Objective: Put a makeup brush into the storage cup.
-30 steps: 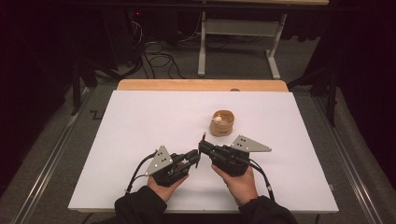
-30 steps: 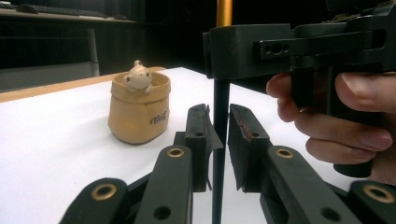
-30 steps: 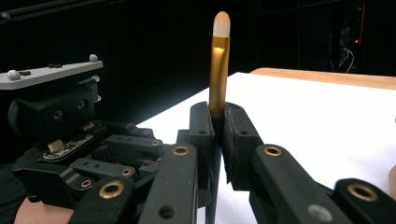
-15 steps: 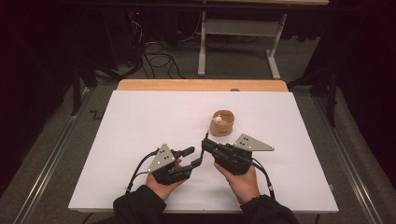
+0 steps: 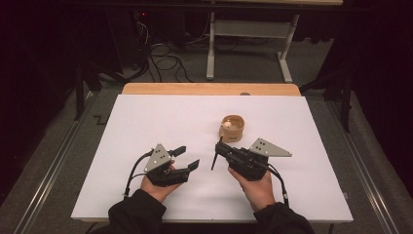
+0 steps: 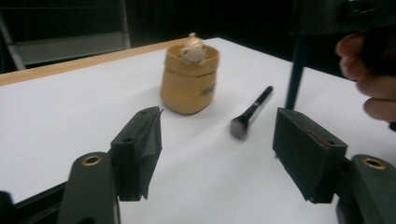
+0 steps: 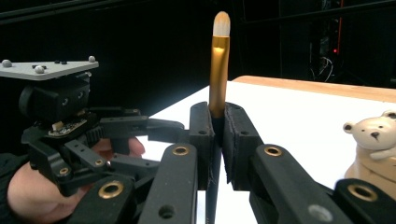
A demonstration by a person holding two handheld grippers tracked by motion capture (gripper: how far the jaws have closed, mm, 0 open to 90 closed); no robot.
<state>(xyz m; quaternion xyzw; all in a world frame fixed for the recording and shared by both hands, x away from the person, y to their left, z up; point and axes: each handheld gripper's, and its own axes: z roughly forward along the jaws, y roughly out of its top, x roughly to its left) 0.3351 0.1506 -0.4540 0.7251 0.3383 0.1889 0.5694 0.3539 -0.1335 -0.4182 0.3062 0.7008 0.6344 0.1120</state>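
The right gripper (image 5: 220, 150) has its jaws pressed together on a thin brush (image 7: 218, 56), pinching it near the join of the gold ferrule and the dark handle; in the right gripper view the brush stands upright between the pads, its pale bristle tip uppermost and its dark handle running down below them; in the high view that handle (image 5: 214, 160) slants down from the jaw tips toward the white table top (image 5: 156, 117), just in front of the tan pot (image 5: 233, 127) on the person's side; whether its end touches the surface cannot be told. The left gripper (image 5: 187, 158) lies well to the left of the pot and nearer the person, apart from the brush; its jaws have just been opening and stand spread with nothing between them, as the left gripper view shows bare white table top between the two pads. In that view a second brush (image 6: 250, 113), black with a short flat head, lies on the table just beside the pot (image 6: 189, 79); a small cream bear figure (image 6: 193, 47) peeks over the pot's rim.
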